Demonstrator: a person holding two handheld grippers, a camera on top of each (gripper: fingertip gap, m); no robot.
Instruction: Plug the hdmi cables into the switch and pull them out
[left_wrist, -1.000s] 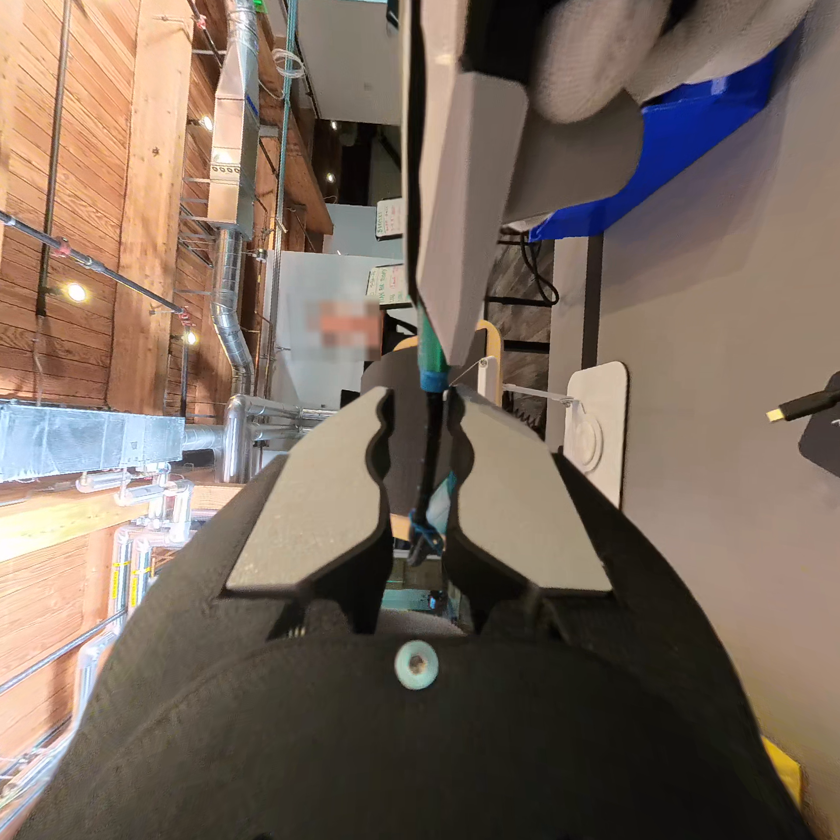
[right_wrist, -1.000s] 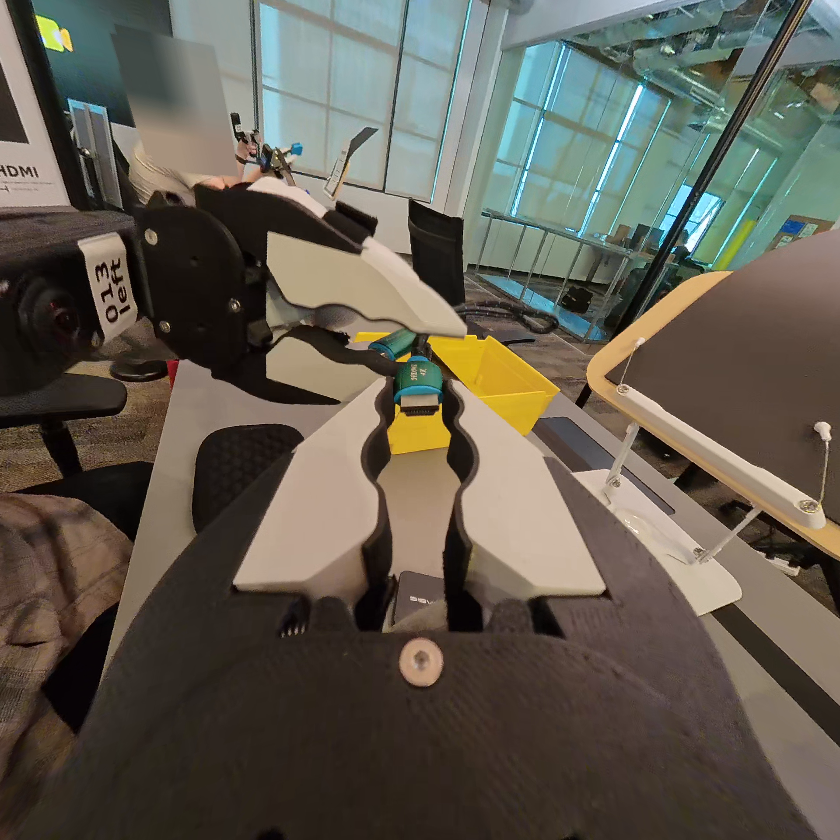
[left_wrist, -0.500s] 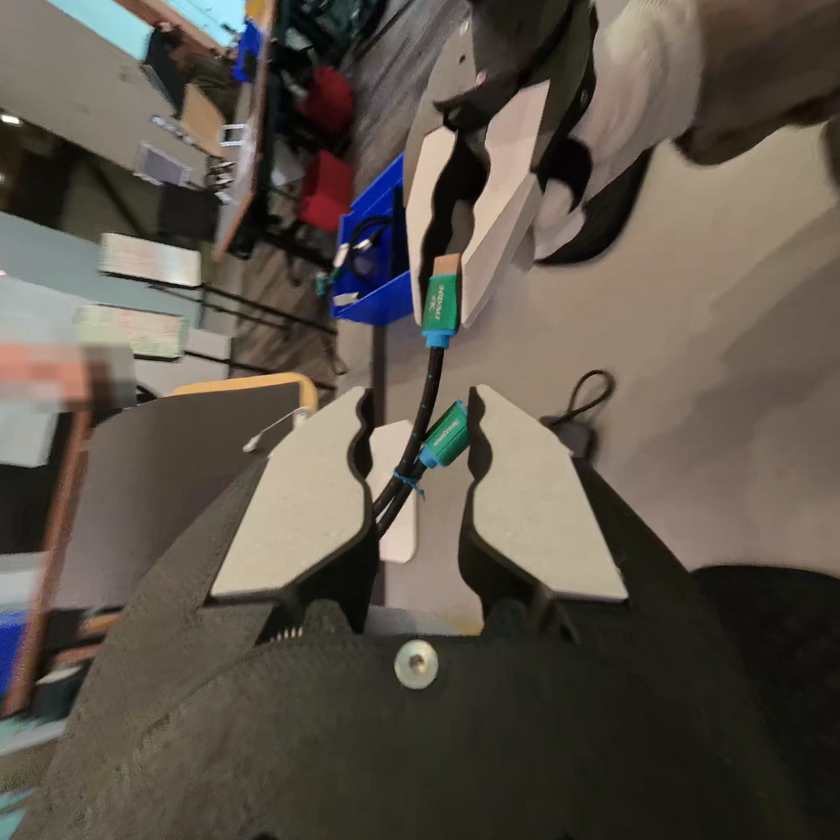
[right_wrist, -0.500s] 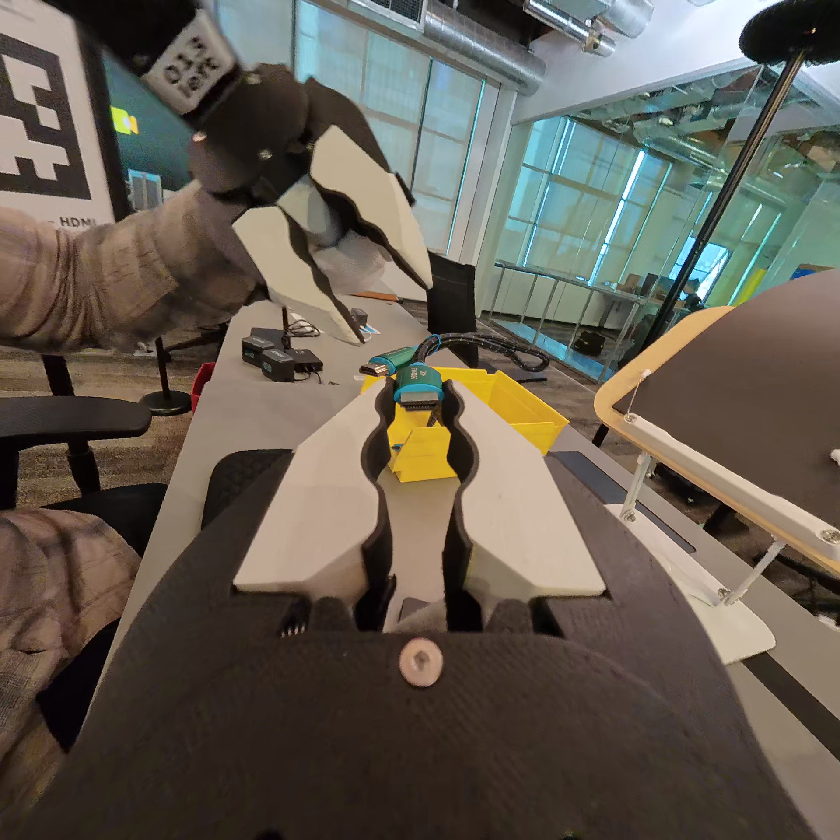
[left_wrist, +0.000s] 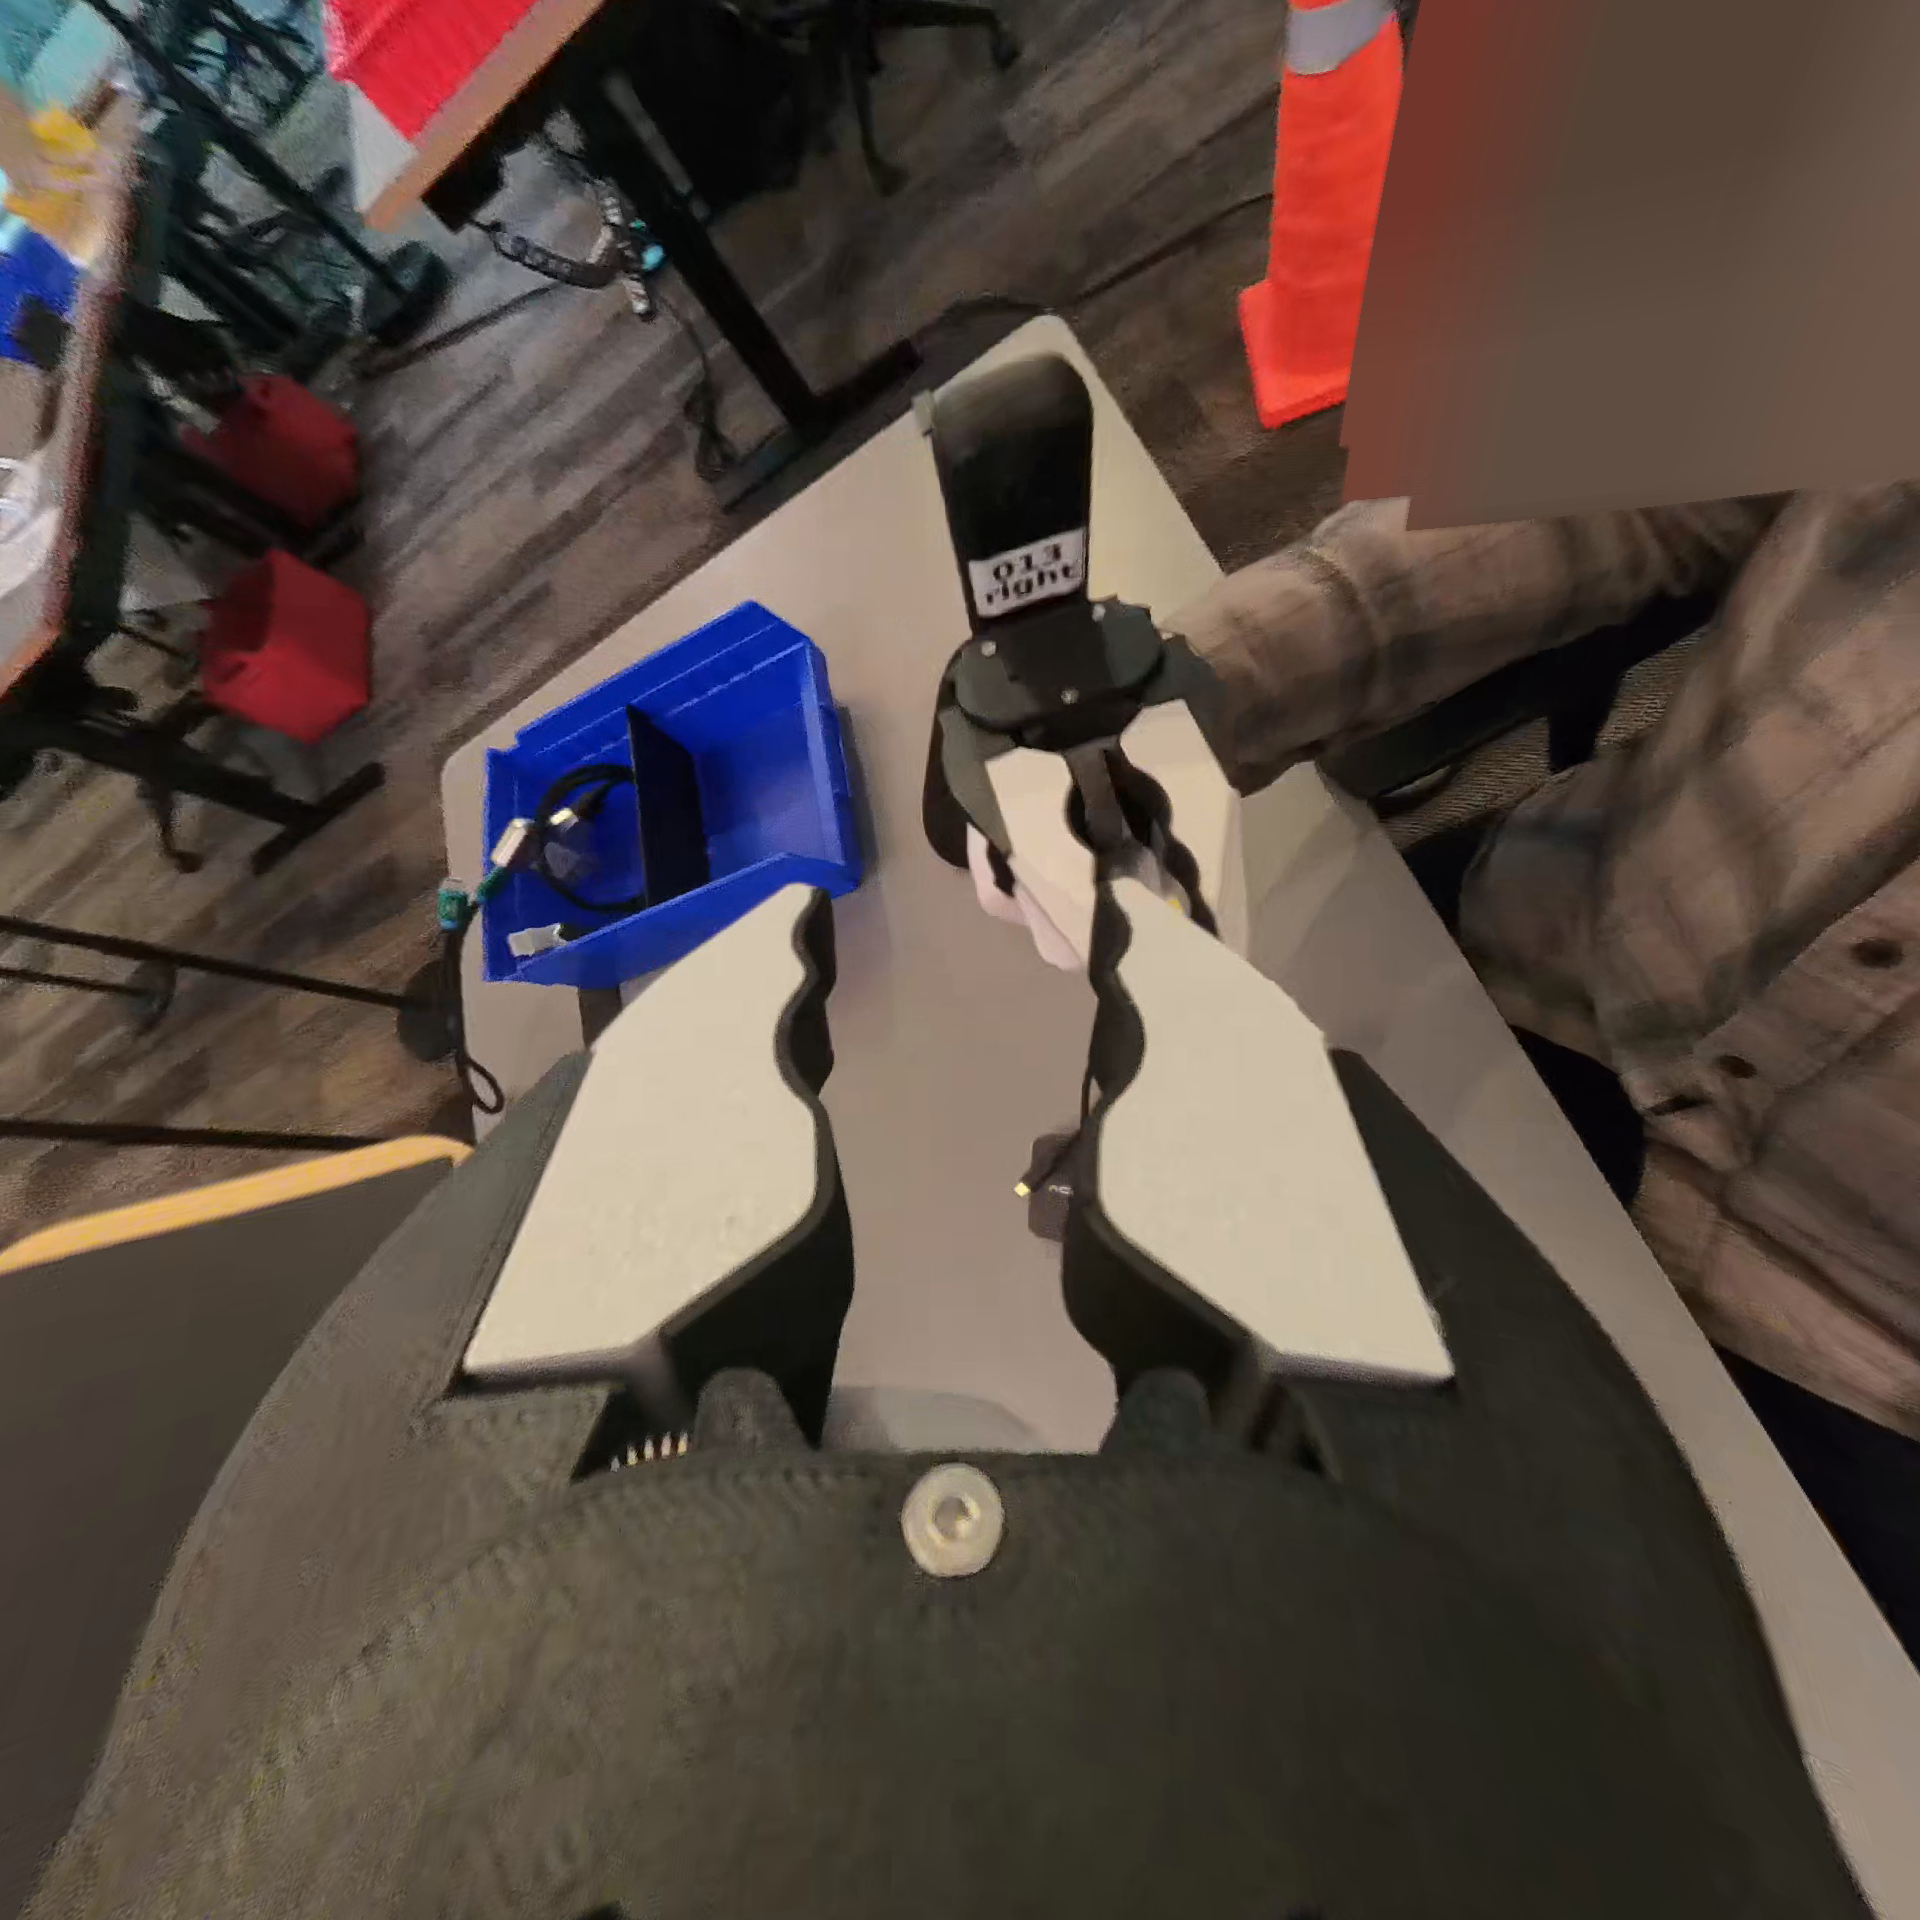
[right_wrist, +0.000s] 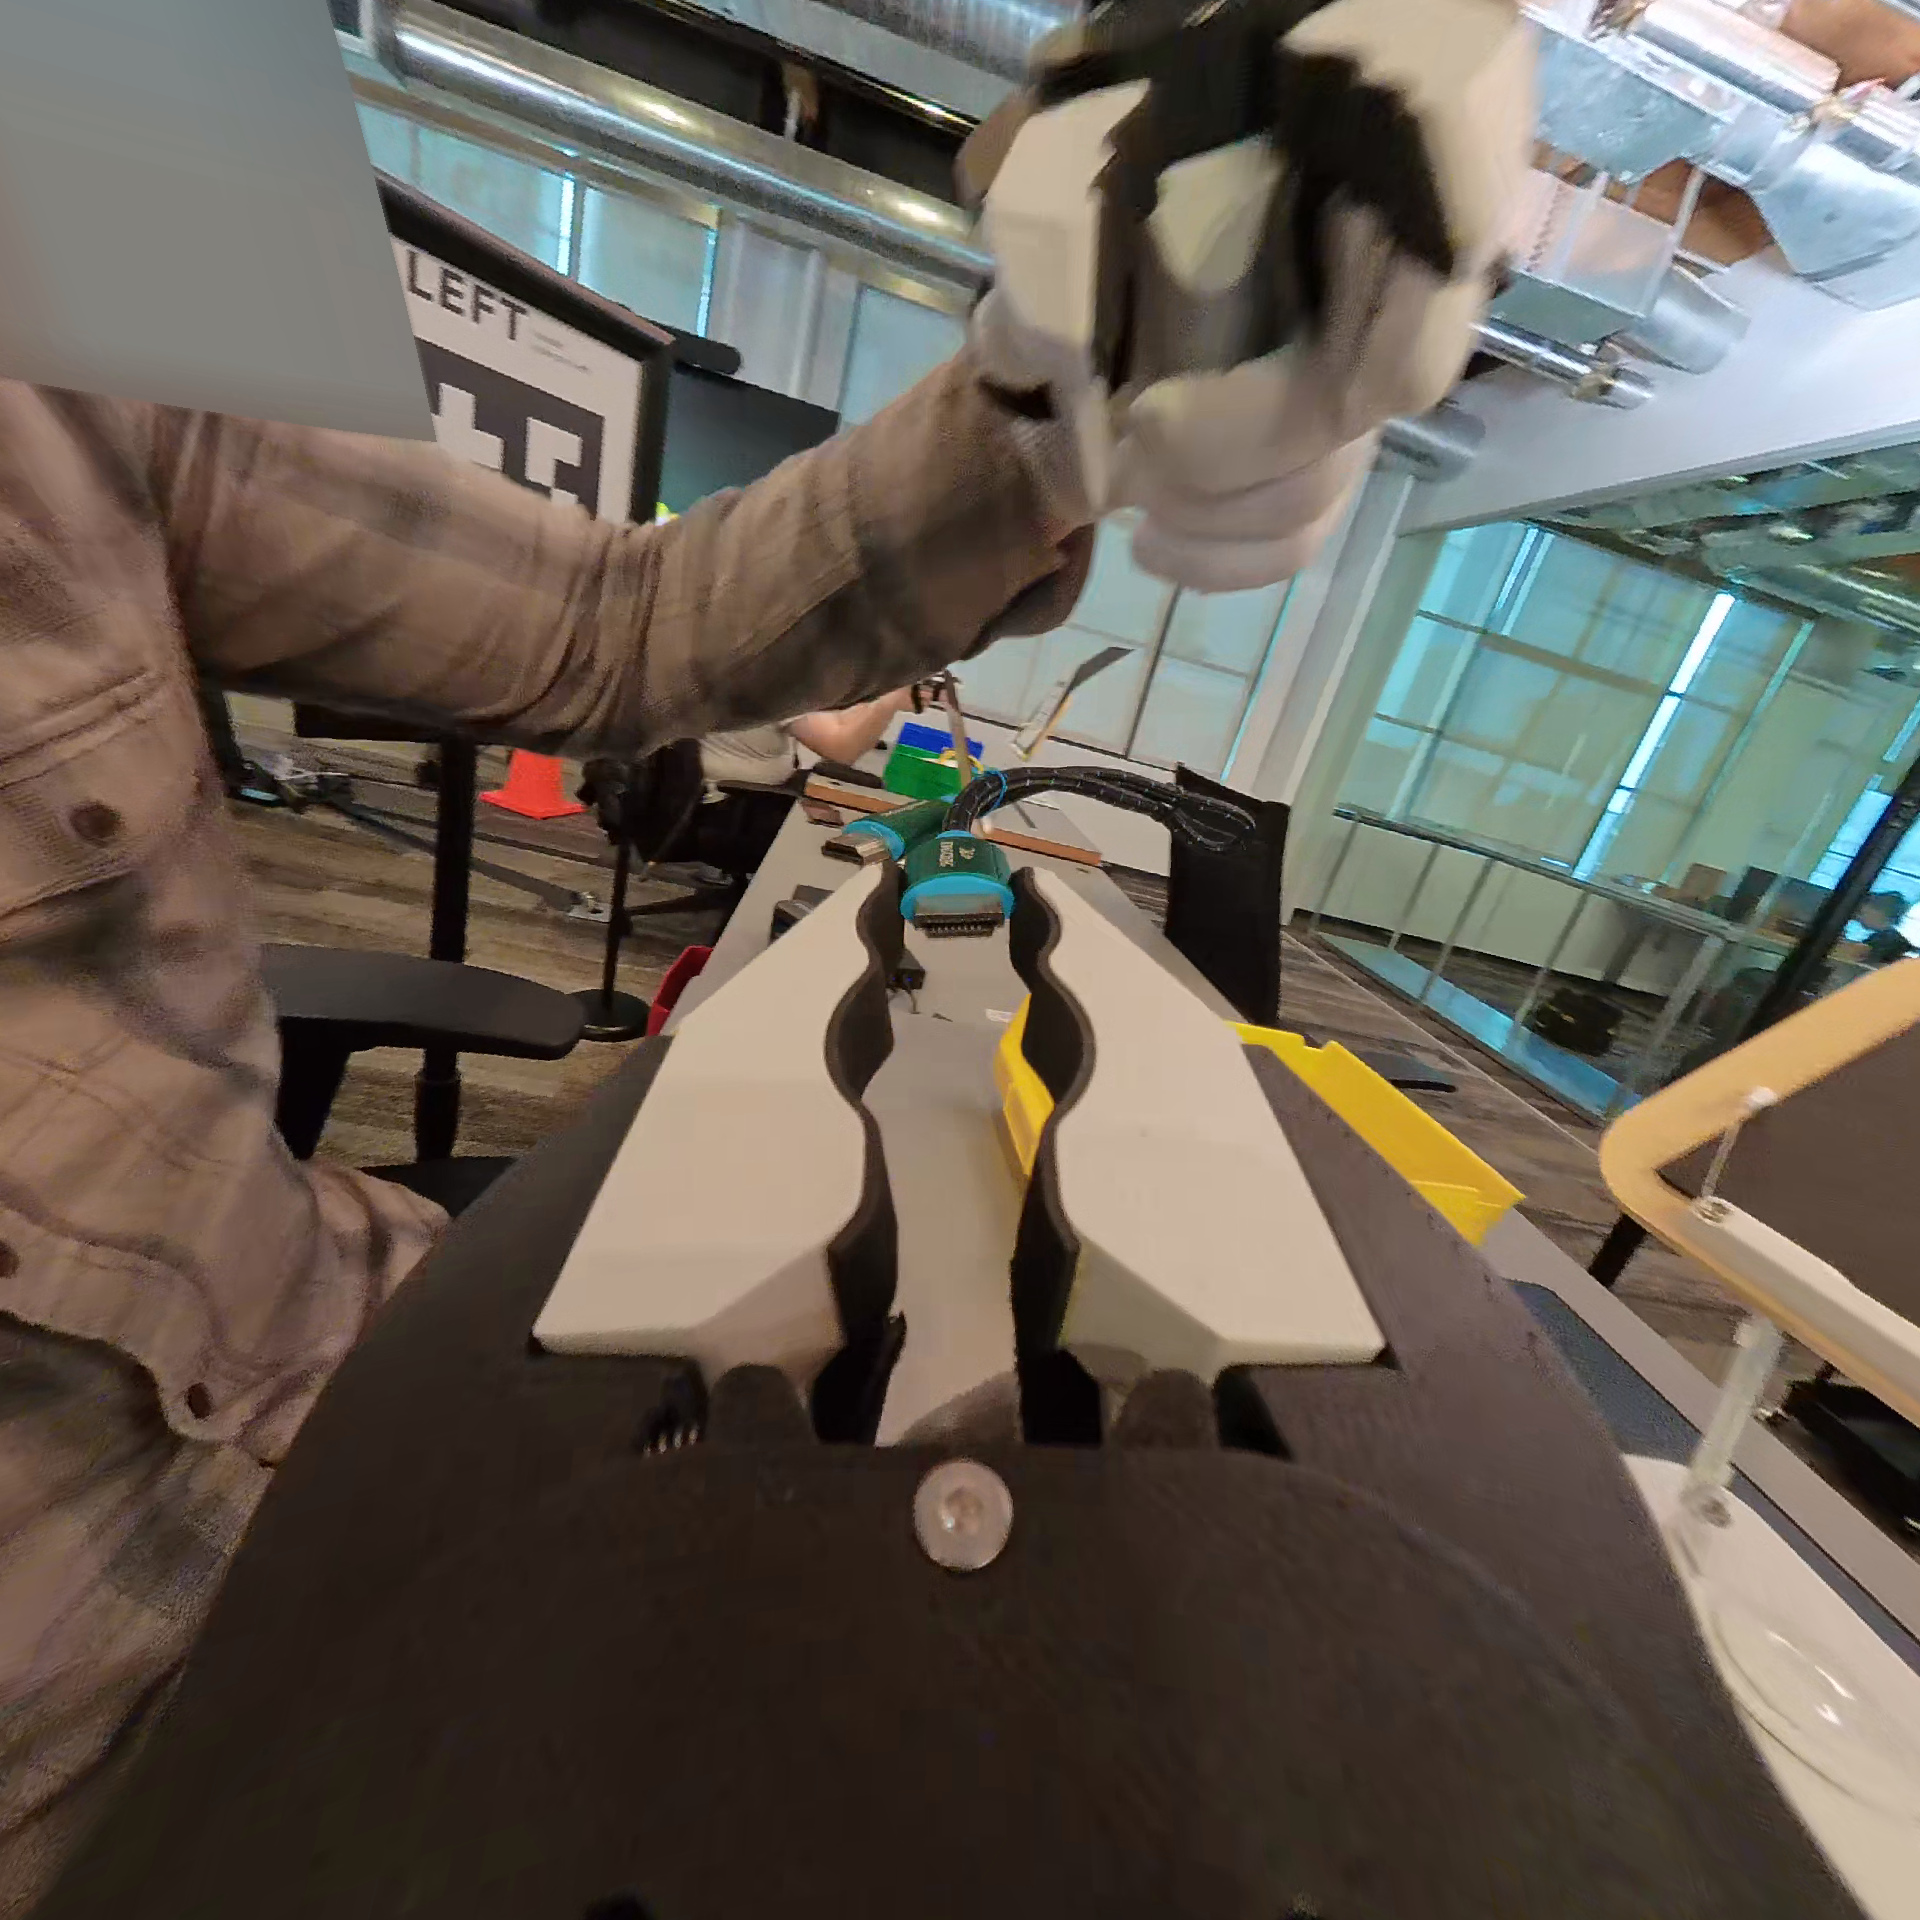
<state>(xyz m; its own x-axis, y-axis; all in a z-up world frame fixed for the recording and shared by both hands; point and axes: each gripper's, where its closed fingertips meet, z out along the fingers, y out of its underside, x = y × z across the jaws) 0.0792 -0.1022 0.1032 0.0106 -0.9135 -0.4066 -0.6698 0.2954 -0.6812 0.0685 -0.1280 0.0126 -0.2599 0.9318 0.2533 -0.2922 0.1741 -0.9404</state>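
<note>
My right gripper (right_wrist: 951, 899) is shut on the teal-green plug (right_wrist: 951, 868) of a black braided HDMI cable (right_wrist: 1091, 784), held above the grey table (right_wrist: 935, 1143). The cable loops back, and its second green plug (right_wrist: 883, 836) hangs free just left of the first. My left gripper (left_wrist: 961, 925) is open and empty, high above the table and looking down. A small black device with a gold-tipped lead, probably the switch (left_wrist: 1047, 1195), lies on the table, partly hidden behind my left gripper's right finger. The right gripper (left_wrist: 1101, 883) also shows in the left wrist view.
A blue bin (left_wrist: 748, 727) holding cables stands at the table's far end in the left wrist view. A yellow bin (right_wrist: 1382, 1132) sits right of my right gripper. A wood-edged dark board on a white stand (right_wrist: 1766, 1143) is at the right. The person's plaid sleeve (right_wrist: 520, 623) crosses above. There is about 10 centimetres between the tips of the two grippers.
My left gripper has opened wider, let go of the cable, risen high and turned to look down on the table. My right gripper still holds the plug.
</note>
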